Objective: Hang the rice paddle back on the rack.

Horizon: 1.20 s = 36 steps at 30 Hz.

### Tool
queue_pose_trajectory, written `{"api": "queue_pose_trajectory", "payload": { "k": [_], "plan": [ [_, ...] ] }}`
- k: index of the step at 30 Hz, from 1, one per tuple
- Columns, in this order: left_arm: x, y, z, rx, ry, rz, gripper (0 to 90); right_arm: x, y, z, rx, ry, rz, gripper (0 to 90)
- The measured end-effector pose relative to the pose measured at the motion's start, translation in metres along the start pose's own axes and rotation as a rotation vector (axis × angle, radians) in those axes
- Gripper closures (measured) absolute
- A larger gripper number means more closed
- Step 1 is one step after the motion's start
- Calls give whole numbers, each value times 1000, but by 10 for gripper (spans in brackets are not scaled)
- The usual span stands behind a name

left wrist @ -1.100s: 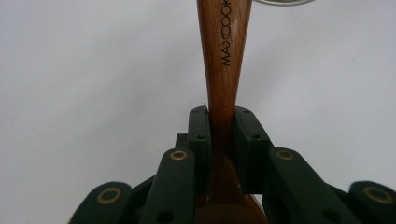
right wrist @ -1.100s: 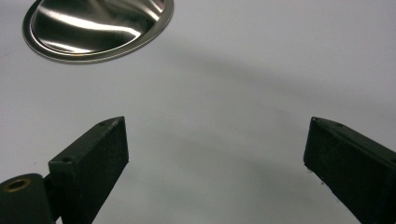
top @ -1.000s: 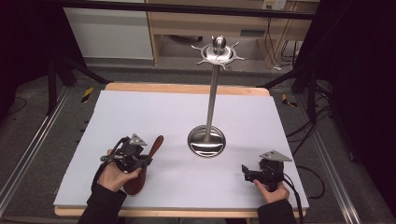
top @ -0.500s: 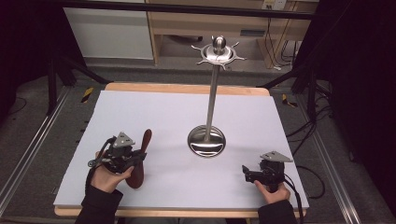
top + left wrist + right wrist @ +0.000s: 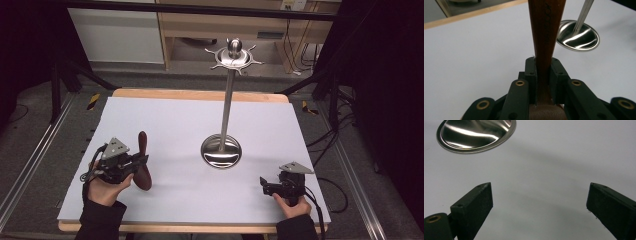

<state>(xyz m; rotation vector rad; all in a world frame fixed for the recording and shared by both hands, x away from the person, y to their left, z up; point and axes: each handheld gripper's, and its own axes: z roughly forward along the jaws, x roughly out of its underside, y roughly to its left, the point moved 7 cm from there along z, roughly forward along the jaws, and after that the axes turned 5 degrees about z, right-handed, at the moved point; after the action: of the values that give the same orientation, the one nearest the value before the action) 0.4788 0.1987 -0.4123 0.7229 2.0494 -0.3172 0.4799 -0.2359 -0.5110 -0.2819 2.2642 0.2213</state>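
Observation:
A dark brown wooden spoon (image 5: 143,150) is held above the white mat, its handle pointing away from me and its bowl toward me. My left gripper (image 5: 139,163) is shut on it near the bowl. In the left gripper view the pads (image 5: 531,72) press both sides of the wooden spoon's handle (image 5: 546,30), which runs up out of the frame. A tall steel hanging stand (image 5: 227,100) with hooked arms at its top rises from a round base (image 5: 221,151) at mid-table. My right gripper (image 5: 263,186) rests low at the front right, open (image 5: 539,200), with nothing between its fingers.
The white mat (image 5: 175,115) covers a wooden table (image 5: 200,94). The stand's shiny base (image 5: 577,35) lies ahead and right of the spoon, and the same base (image 5: 474,133) lies ahead and left of the right gripper. Cables and shelving sit beyond the table.
My left hand has shifted left and a little up with the spoon in its grip, and the handle has swung from leaning right to nearly straight away from me. The right hand has stayed put.

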Motion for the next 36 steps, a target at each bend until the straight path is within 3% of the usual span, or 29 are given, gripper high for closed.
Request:
{"api": "queue_pose_trajectory", "payload": {
  "k": [8, 16, 28, 36],
  "plan": [
    [-7, 7, -4, -22, -75, -28, 779, 0, -1, 0, -4, -2, 13, 71],
    [-12, 7, -8, -28, -107, -37, 780, 0, 0, 1, -1, 0, 11, 71],
    [-28, 1, -12, -11, -166, -28, 779, -1, 1, 4, 7, 4, 9, 71],
    [-41, -10, -10, 14, -182, 7, 779, -2, -1, 6, 15, -1, 20, 67]
  ]
}}
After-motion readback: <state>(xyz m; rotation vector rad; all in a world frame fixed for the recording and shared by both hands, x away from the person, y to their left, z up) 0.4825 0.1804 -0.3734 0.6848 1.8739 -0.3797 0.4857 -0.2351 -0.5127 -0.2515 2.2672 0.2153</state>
